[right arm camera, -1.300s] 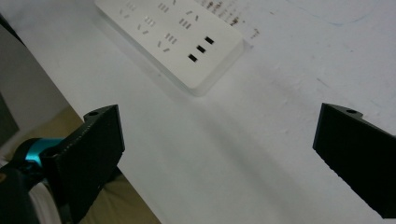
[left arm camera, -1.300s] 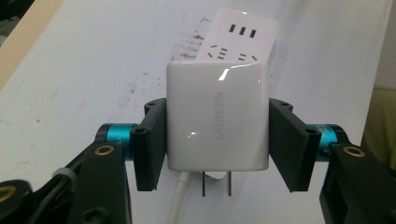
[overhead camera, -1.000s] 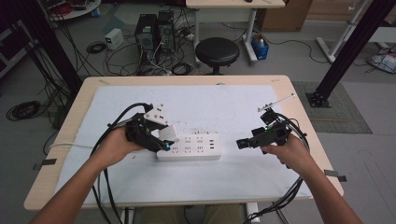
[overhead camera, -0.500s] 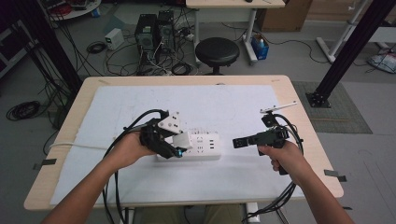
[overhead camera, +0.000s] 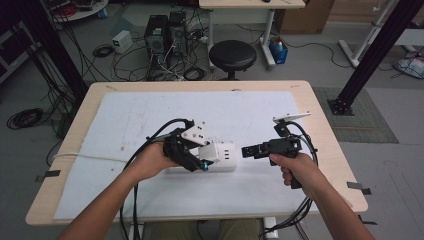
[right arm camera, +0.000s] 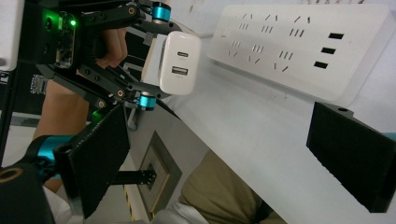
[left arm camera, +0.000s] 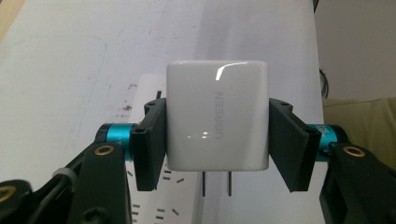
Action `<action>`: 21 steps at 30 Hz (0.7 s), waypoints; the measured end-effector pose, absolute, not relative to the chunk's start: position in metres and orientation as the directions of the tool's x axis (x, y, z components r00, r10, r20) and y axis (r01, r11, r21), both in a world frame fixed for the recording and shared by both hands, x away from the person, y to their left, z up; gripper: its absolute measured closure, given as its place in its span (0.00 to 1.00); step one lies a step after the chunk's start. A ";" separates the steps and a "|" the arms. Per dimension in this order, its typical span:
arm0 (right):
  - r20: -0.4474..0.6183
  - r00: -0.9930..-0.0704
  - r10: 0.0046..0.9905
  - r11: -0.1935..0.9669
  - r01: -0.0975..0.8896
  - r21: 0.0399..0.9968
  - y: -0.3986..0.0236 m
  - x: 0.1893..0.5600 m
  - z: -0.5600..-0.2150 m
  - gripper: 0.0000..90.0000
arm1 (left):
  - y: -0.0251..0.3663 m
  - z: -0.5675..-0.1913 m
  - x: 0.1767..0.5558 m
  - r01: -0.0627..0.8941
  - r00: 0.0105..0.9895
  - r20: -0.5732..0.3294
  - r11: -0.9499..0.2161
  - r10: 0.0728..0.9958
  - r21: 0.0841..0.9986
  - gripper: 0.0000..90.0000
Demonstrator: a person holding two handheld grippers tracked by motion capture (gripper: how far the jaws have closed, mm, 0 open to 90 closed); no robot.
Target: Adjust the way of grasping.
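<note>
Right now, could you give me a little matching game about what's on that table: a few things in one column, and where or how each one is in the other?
Things:
1. white charger
2. power strip
3. left gripper
4. right gripper

States:
a. lying flat on the white table cover
b. jaws apart, nothing between them
c. clamped between two black pads, prongs bare
d. shut on a white block, above the strip

Pairs: 1-c, 2-a, 3-d, 4-b
</note>
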State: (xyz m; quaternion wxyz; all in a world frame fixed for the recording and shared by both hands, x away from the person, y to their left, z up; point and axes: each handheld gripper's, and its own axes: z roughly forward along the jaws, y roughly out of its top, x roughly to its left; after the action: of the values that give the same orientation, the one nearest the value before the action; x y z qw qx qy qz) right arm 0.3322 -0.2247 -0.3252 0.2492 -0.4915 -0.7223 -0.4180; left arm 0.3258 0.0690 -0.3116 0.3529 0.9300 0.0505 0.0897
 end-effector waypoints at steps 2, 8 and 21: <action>0.778 -0.388 0.495 0.168 0.921 0.353 -0.221 0.333 -0.326 0.07 | 0.065 -0.312 0.325 0.026 0.979 0.132 -0.743 0.153 0.669 0.47; 0.790 -0.384 0.478 0.184 0.923 0.337 -0.205 0.337 -0.326 0.14 | 0.054 -0.313 0.325 0.009 0.982 0.133 -0.737 0.134 0.675 0.47; 0.791 -0.355 0.499 0.215 0.934 0.284 -0.183 0.348 -0.329 0.19 | 0.046 -0.310 0.325 -0.013 0.984 0.138 -0.730 0.112 0.683 0.47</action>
State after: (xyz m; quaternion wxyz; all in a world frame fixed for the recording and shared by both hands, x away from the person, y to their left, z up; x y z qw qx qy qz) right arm 0.3477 -0.1831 -0.3287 0.2817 -0.4929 -0.7267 -0.3866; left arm 0.3253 0.0464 -0.3102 0.3661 0.9263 0.0267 0.0852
